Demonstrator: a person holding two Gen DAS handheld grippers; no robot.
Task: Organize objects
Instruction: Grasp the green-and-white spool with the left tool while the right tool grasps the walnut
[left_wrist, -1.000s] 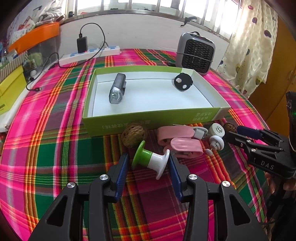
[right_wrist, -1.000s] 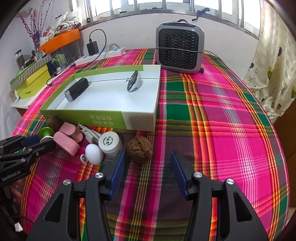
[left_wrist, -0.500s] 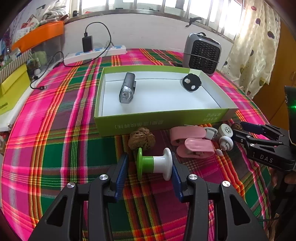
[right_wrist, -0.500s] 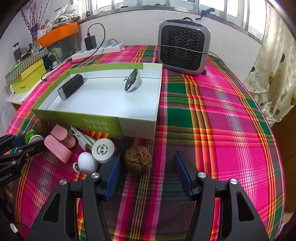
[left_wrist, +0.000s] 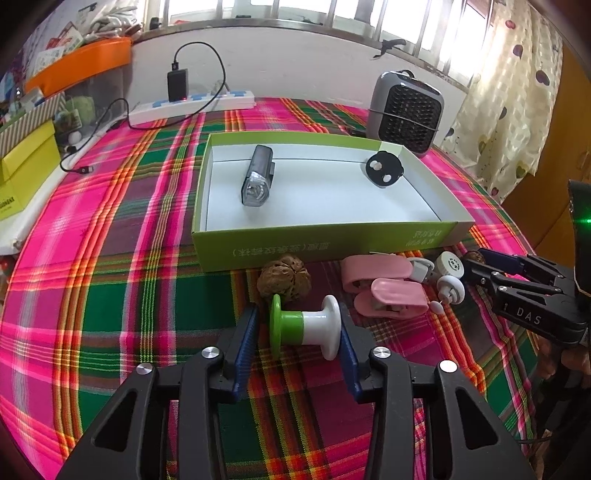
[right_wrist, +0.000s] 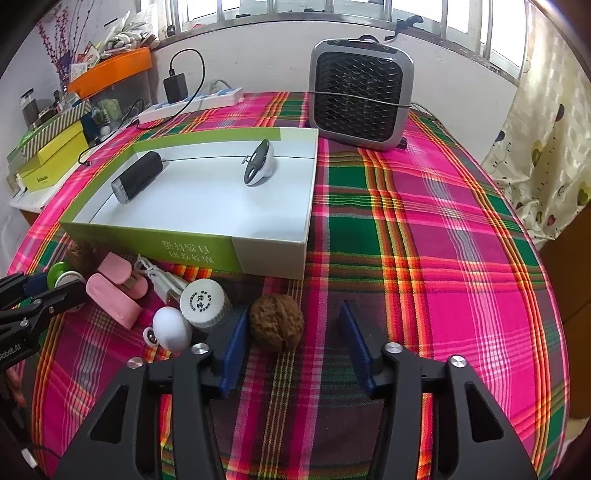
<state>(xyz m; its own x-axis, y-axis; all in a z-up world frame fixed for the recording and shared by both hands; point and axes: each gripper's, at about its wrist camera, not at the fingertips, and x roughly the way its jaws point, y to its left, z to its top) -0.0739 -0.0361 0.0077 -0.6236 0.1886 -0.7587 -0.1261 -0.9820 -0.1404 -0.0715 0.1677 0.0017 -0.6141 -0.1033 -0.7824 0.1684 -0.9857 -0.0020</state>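
My left gripper (left_wrist: 300, 332) is shut on a green and white spool (left_wrist: 304, 326), held sideways just above the plaid cloth. A walnut (left_wrist: 284, 278) lies just beyond it, in front of the green box (left_wrist: 325, 247). The box holds a grey bike light (left_wrist: 257, 180) and a black and white round gadget (left_wrist: 384, 170). My right gripper (right_wrist: 293, 336) is open around a second walnut (right_wrist: 277, 321), whose left side is by the left finger. Two pink clips (right_wrist: 114, 291), a white cap (right_wrist: 205, 301) and a white egg-shaped piece (right_wrist: 171, 328) lie to its left.
A grey fan heater (right_wrist: 360, 98) stands behind the box at the right. A power strip (left_wrist: 192, 105) with charger and cables lies at the back left. Yellow boxes (right_wrist: 51, 162) and an orange tray (right_wrist: 110, 70) sit beyond the table's left edge.
The left gripper closed on the spool, turned it sideways and lifted it back toward me. The right gripper moved forward so its fingers now flank the second walnut.
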